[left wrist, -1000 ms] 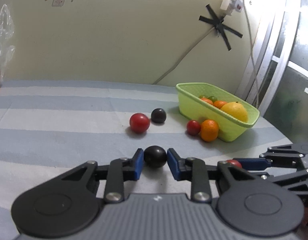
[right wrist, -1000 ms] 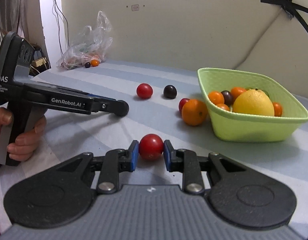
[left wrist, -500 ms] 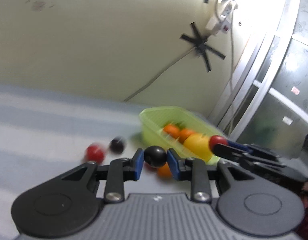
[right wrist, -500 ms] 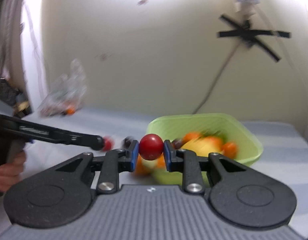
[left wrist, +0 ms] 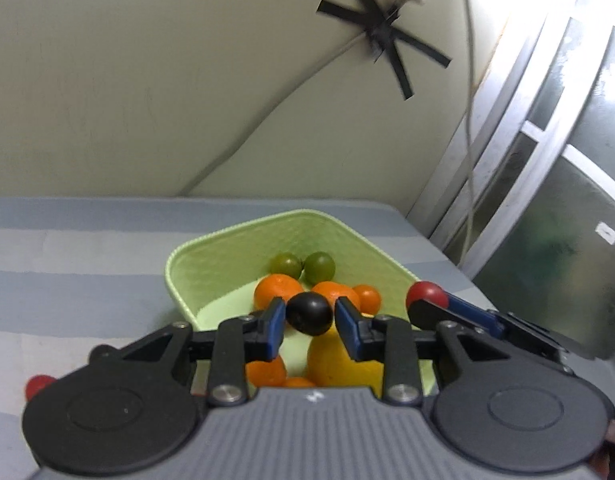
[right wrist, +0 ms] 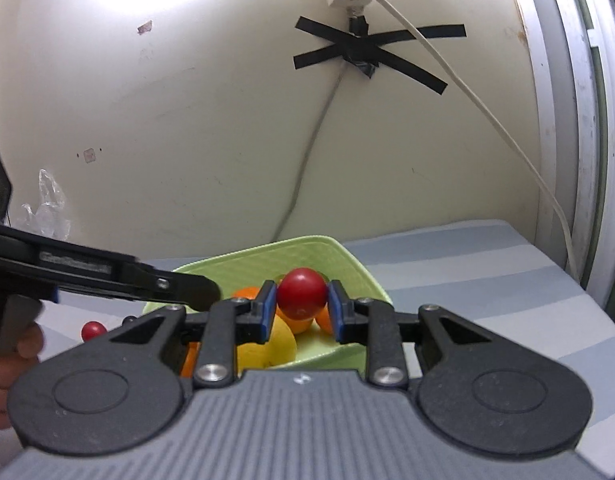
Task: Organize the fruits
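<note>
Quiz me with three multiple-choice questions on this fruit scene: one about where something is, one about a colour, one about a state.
1. Where is the left gripper?
A. over the green basket
B. beside a plastic bag
C. under the table

2. What colour is the fruit in the right gripper?
A. green
B. red
C. yellow

3. What state is the left gripper in?
A. wide open
B. shut on the dark fruit
C. resting on the cloth

Answers:
1 A, the basket's fruit lies below its fingers.
2 B, a red ball sits between the blue pads.
3 B, both pads press the dark fruit.
</note>
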`<act>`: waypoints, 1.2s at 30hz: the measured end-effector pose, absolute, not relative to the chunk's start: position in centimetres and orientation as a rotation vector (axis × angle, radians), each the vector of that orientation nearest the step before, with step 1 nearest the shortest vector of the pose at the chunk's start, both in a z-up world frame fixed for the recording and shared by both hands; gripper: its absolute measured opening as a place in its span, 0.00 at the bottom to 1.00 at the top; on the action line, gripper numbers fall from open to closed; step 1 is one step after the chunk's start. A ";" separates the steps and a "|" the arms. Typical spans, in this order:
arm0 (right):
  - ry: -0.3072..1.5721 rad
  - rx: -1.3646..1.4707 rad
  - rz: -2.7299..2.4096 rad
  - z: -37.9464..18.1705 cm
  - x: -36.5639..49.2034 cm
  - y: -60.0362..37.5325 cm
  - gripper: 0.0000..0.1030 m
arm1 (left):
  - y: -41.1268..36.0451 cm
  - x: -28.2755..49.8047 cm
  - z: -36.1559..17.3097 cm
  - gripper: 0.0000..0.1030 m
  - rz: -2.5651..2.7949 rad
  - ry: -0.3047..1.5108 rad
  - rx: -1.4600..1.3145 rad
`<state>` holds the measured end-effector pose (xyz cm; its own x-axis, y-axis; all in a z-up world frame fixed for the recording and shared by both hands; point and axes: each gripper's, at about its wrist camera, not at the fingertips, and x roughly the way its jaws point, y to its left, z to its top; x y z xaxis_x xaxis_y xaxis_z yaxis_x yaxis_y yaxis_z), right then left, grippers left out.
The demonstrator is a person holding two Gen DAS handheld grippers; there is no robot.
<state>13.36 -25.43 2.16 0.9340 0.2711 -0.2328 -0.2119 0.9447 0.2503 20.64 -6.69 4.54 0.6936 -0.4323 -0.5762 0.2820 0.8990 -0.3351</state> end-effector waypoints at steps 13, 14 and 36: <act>0.162 0.238 0.306 2.6 11.5 -25.5 0.44 | 0.9 15.6 6.8 0.40 -0.286 0.569 -0.318; 0.155 0.234 0.336 2.6 11.2 -25.3 0.44 | 1.8 15.1 6.6 0.40 -0.268 0.569 -0.324; 0.292 -0.649 0.643 3.8 10.1 -12.3 0.33 | 5.6 15.5 0.5 0.31 -0.127 0.678 -0.276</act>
<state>10.10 -12.26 3.84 0.7692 0.4609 -0.4426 -0.6365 0.6141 -0.4667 15.48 5.57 0.51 0.7726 -0.2052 -0.6009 0.0262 0.9559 -0.2927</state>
